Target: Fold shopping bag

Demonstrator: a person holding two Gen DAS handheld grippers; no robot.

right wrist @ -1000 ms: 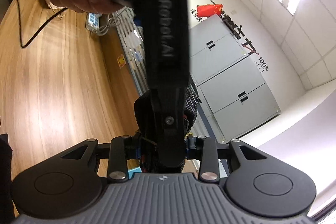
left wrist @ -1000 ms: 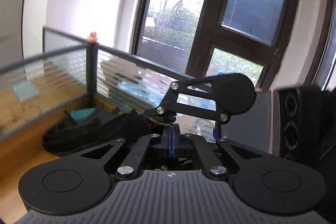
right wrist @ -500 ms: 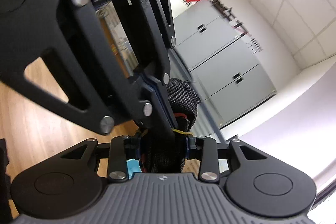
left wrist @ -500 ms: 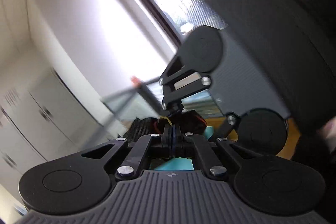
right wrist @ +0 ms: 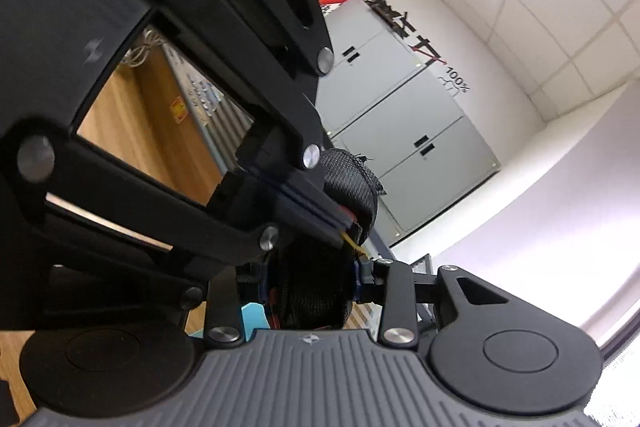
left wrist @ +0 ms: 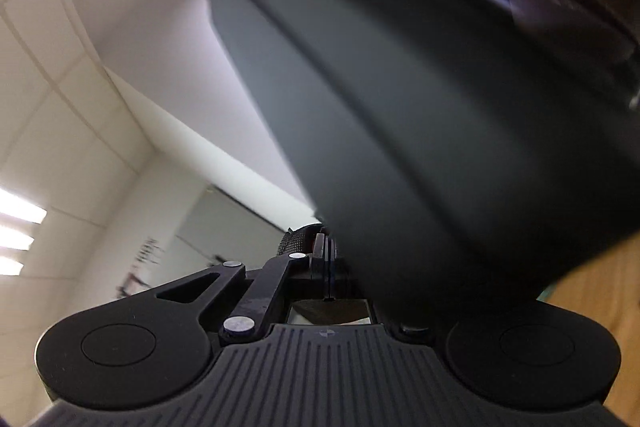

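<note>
Left gripper: jaws pressed together; in the right wrist view the tips pinch a thin yellow band at the bundle's edge. No fabric seen between the jaws.
Bag: black mesh, rolled into a tight bundle, held in the air in front of the desk; a red strip shows at the fold.
Right gripper: jaws partly open and clamped on the bundle, one pad on each side.
Progress: folding looks finished; bag is compact. Judged step in hand: getting the band around the bundle. Left to do: seat the band, set the bag down.
Hidden, left view: a large dark blurred body, apparently the other tool, fills most of the frame; only a scrap of mesh shows.
Hidden, right view: left tool covers the left half; how far the band wraps cannot be told. Bundle's underside is cut off.
</note>
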